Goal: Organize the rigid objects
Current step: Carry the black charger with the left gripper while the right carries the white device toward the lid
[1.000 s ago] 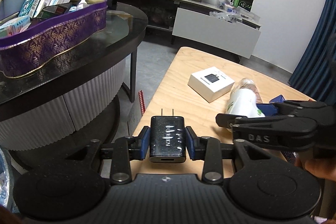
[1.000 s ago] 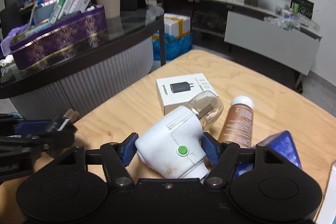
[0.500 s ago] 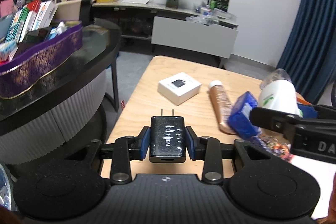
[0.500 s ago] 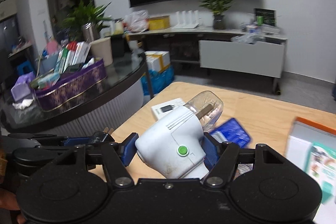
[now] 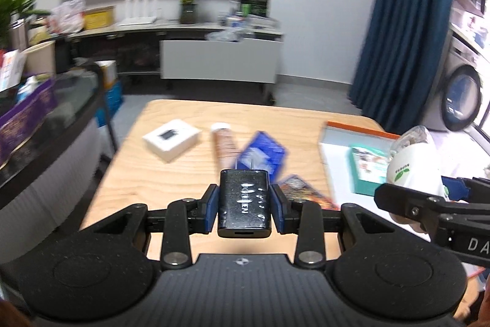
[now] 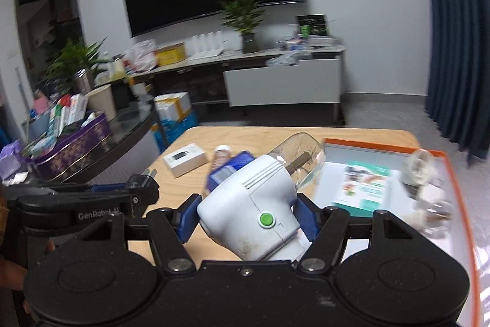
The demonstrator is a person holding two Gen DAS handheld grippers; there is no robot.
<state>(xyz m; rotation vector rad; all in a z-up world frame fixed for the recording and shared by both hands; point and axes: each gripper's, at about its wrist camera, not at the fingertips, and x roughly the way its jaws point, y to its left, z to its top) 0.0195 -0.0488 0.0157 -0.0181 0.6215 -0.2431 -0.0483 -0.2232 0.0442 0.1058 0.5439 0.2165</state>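
Note:
My left gripper [image 5: 244,206] is shut on a black plug-in charger [image 5: 244,201], prongs pointing away, held above the near part of the wooden table [image 5: 171,173]. My right gripper [image 6: 247,215] is shut on a white device with a green button and a clear dome tip [image 6: 254,204]; the left wrist view shows that device [image 5: 412,170] at the right, beside an orange-rimmed tray [image 5: 340,143]. On the table lie a white charger box [image 5: 171,138], a brown bottle [image 5: 223,143] and a blue packet [image 5: 261,155]. The tray [image 6: 453,173] holds a teal box [image 6: 364,186].
A dark round counter [image 5: 70,109] with a purple tin [image 5: 27,115] stands left of the table. A colourful packet [image 5: 303,192] lies near the tray. A clear-topped item [image 6: 419,170] rests in the tray's right part. Behind are a low cabinet [image 5: 219,63], a blue curtain [image 5: 398,36] and a washing machine [image 5: 462,94].
Both grippers have swung right and risen with their loads still held. The tray has come into view on the right and the counter with the tin has slid off to the left.

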